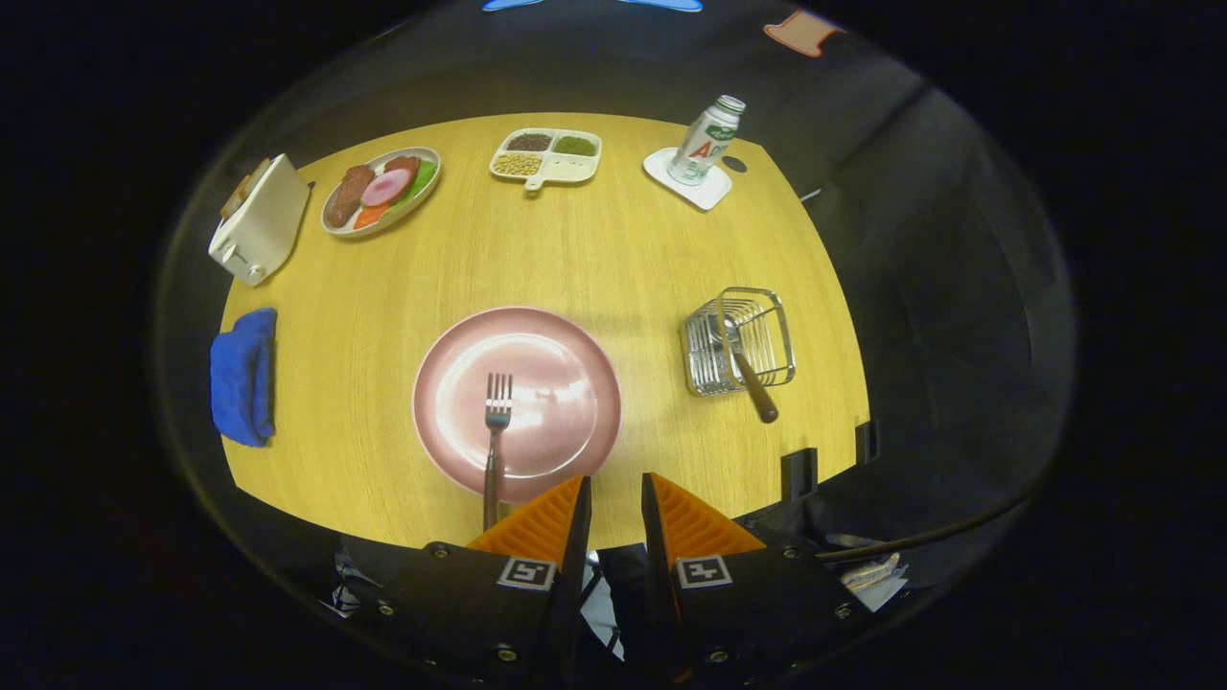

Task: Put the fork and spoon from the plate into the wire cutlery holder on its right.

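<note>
1. The gripper (614, 498) hangs over the near edge of the yellow wooden tabletop (613, 249), its two orange ribbed fingers (542, 522) set narrow, with a slim gap between them and nothing held.
2. The round pink plate (551, 422) lies just ahead of the fingers, its near rim close to their tips.
3. The metal fork (496, 422) rests on the left part of the plate, tines pointing away, its handle crossing the near rim and ending beside the left finger.
4. The silver wire cutlery holder (740, 342) stands on the tabletop to the right of the plate, ahead and to the right of the fingers; the brown-handled spoon (748, 369) is in it, handle leaning out toward the near side.
5. Beyond the plate: a cream toaster (259, 220), an oval plate of food (381, 189), a divided white dish (546, 156) and a white bottle (706, 141) on a white coaster (714, 195).
6. A folded blue cloth (243, 377) lies at the tabletop's left edge.
</note>
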`<act>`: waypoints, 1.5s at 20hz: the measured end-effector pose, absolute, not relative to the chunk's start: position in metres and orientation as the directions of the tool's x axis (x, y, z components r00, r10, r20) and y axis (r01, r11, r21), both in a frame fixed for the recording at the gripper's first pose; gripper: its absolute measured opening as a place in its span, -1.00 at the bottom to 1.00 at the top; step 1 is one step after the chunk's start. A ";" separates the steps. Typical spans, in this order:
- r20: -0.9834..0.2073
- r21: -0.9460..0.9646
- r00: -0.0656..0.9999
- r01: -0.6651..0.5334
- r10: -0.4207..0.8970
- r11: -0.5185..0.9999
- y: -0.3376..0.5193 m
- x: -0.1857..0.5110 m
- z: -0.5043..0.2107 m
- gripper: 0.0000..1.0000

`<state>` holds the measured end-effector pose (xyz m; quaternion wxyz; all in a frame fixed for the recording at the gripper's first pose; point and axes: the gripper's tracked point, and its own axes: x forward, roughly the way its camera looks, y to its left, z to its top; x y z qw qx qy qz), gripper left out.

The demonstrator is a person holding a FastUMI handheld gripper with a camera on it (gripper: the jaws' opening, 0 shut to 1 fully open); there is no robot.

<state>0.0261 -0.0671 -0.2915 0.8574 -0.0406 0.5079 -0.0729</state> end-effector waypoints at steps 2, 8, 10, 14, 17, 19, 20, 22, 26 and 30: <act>-0.870 -0.133 0.472 0.054 -0.143 0.990 -0.046 0.022 -0.298 -0.37; -0.894 -0.103 0.440 -0.001 -0.092 0.995 -0.008 0.007 -0.330 -0.37; -0.905 -0.088 0.419 -0.013 -0.075 0.996 0.001 0.003 -0.346 -0.37; -0.922 -0.068 0.382 -0.018 -0.057 0.997 0.010 -0.004 -0.374 -0.37; -0.929 -0.046 0.368 -0.014 -0.038 0.999 0.015 -0.004 -0.392 -0.37; -0.930 -0.035 0.367 -0.009 -0.030 0.999 0.017 -0.001 -0.404 -0.37; -0.932 -0.033 0.362 -0.012 -0.027 0.999 0.019 -0.001 -0.409 -0.37; -0.936 -0.031 0.353 -0.019 -0.023 0.999 0.020 0.000 -0.420 -0.37; -0.944 -0.048 0.328 -0.023 -0.038 0.999 0.017 -0.003 -0.426 -0.45; -0.940 -0.027 0.341 -0.021 -0.018 0.999 0.019 0.000 -0.422 -0.85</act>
